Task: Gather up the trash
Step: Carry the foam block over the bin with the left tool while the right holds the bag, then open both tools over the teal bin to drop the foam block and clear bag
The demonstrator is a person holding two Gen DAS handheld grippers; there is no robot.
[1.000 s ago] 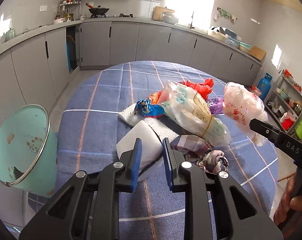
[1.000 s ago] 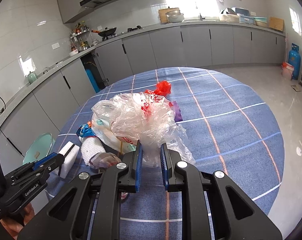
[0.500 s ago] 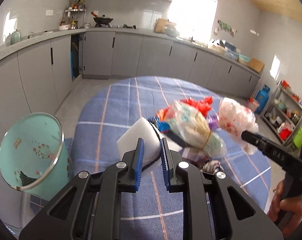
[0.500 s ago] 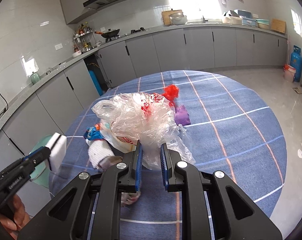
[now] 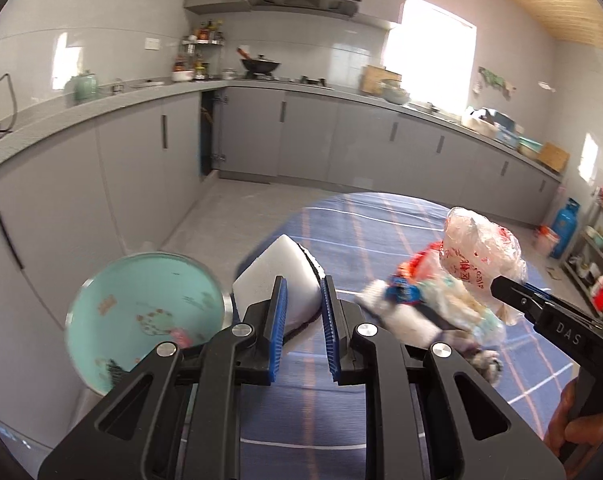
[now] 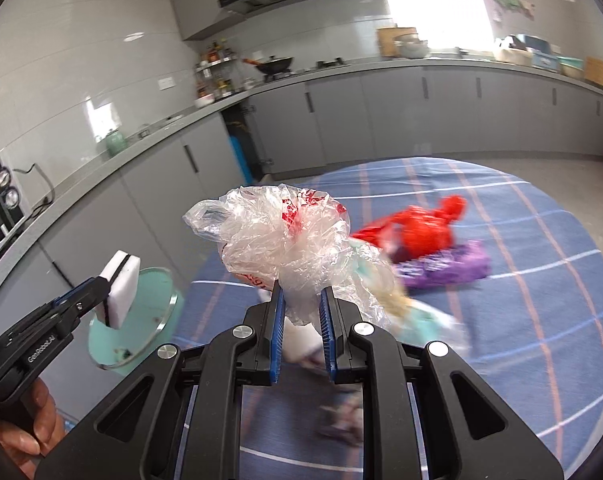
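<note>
My left gripper is shut on a white sponge with a dark layer, held in the air beside the teal trash bin at the table's left edge. It also shows in the right wrist view, above the bin. My right gripper is shut on a crumpled clear plastic bag with red print, lifted above the table; the bag shows in the left wrist view. More trash lies on the blue checked tablecloth: a red bag, a purple wrapper, blurred wrappers.
Grey kitchen cabinets and counter run along the walls behind the round table. A blue gas cylinder and a shelf rack stand at the far right. A crumpled cloth lies near the table's front.
My left gripper has lifted the sponge off the table and swung left toward the bin. My right gripper has raised the clear bag higher and moved left.
</note>
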